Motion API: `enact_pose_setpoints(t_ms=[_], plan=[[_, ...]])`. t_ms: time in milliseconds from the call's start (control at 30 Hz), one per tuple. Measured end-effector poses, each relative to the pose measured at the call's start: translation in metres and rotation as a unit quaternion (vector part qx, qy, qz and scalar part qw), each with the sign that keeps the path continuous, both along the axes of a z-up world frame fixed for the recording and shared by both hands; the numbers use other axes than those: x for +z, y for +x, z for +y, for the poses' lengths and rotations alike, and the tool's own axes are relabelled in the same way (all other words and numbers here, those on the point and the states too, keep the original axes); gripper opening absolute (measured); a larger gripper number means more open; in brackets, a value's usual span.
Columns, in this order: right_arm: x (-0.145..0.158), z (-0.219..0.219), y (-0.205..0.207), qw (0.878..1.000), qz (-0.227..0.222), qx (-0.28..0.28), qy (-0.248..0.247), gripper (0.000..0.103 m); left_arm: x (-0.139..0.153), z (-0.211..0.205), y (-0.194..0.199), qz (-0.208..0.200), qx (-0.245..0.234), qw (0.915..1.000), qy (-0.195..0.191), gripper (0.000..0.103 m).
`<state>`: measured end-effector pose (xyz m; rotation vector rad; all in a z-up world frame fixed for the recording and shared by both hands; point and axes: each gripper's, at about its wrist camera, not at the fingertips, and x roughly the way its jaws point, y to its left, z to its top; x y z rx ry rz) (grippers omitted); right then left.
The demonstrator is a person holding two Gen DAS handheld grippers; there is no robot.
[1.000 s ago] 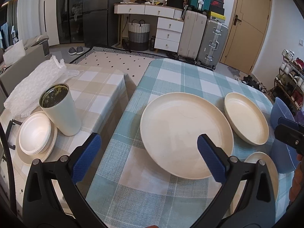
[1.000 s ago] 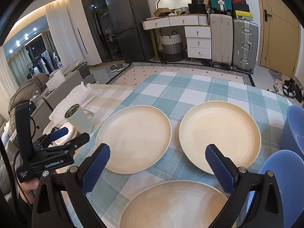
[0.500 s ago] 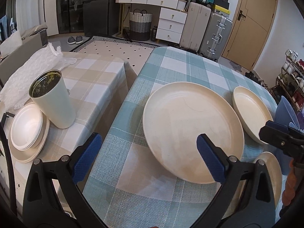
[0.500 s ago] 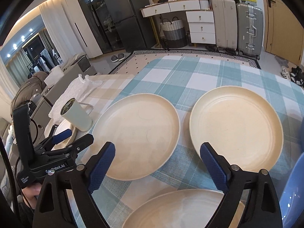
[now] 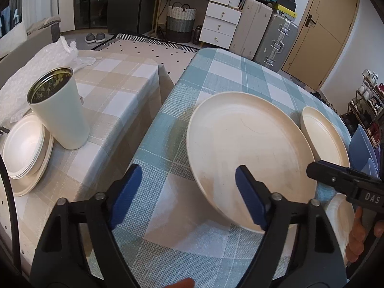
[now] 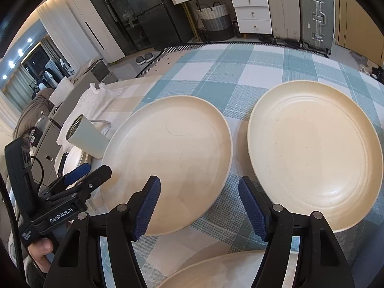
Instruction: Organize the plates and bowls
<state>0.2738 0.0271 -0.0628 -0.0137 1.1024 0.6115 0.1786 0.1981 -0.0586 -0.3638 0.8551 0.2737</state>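
Risks, left to right. Tumbler (image 5: 60,110) on the beige side table (image 5: 115,96) stands touching a stack of white bowls (image 5: 22,147) near that table's front edge; I judge that a careless sweep of my left gripper (image 5: 187,192) would tip it. That gripper's fingers are spread and pinch nothing; one hangs over the large cream plate (image 5: 247,144) by the left edge of the blue-checked table (image 5: 228,72). My right gripper (image 6: 199,206), fingers likewise spread and empty, hovers over the gap between this plate (image 6: 172,148) and the ridged cream plate (image 6: 312,148). Plate rims are low and smooth: a shallow pinch could slip, or shove the plate over the table's left edge. Both grippers converge, so collision is possible.
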Motion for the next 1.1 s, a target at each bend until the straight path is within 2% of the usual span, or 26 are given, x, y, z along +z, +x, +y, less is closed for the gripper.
enact_pose_setpoints(t_ms=[100, 533, 667, 767, 867, 1100], plan=[[-0.006, 0.003, 0.002, 1.000, 0.001, 0.003, -0.003, 0.058, -0.005, -0.004, 0.002, 0.007, -0.010, 0.9999, 0.000, 0.077], [-0.015, 0.004, 0.004, 1.000, -0.006, -0.001, -0.022, 0.037, -0.013, -0.010, 0.007, 0.018, -0.018, 0.9997, 0.005, 0.040], [-0.015, 0.004, 0.004, 0.999, -0.018, -0.007, -0.035, 0.026, -0.013, -0.008, 0.006, 0.015, -0.019, 0.9997, -0.003, 0.031], [-0.015, 0.005, 0.003, 0.999, -0.027, -0.008, -0.046, 0.021, -0.012, -0.012, 0.007, 0.011, -0.030, 0.9995, -0.004, 0.020], [-0.015, 0.005, 0.003, 0.998, -0.034, -0.009, -0.052, 0.017, -0.010, -0.017, 0.007, 0.013, -0.030, 0.9994, 0.013, 0.020], [-0.012, 0.008, -0.003, 0.997, -0.048, -0.004, -0.060, 0.017, -0.008, -0.016, 0.004, 0.013, -0.027, 0.9995, 0.014, 0.019]])
